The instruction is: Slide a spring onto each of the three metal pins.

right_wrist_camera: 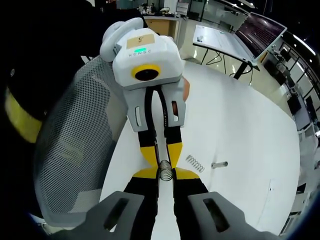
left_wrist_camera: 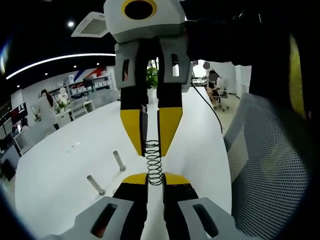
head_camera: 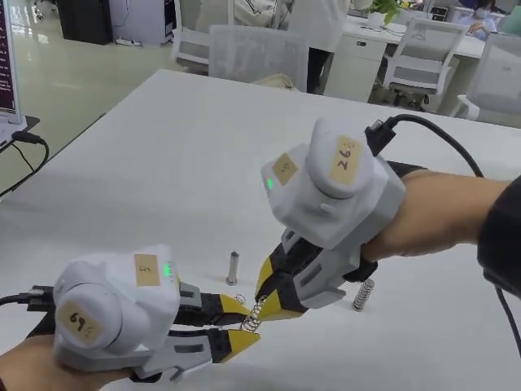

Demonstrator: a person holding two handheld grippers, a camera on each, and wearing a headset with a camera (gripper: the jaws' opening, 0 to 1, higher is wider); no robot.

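We had the white table under everything. Above it the left gripper and the right gripper stood tip to tip. Each had its jaws drawn nearly together on one end of the same spring, which hung in the air between them, clear of the tabletop. That shared hold was the main hazard, we judged. If either hand pulled back or twisted while both were clamped, the coil could stretch, kink, or spring out sideways and skitter across the table. Letting one end go too soon carried its own risk, since a spring pinched only at its tip would likely droop and miss the top of a pin. We could not tell whether anything ran inside the coil. One pin and a second pin stood upright and bare near the jaws, and we thought a careless swing of a bulky gripper body could topple either. A loose spring lay on the table just beside the right gripper, where a sleeve or cable might roll it away.
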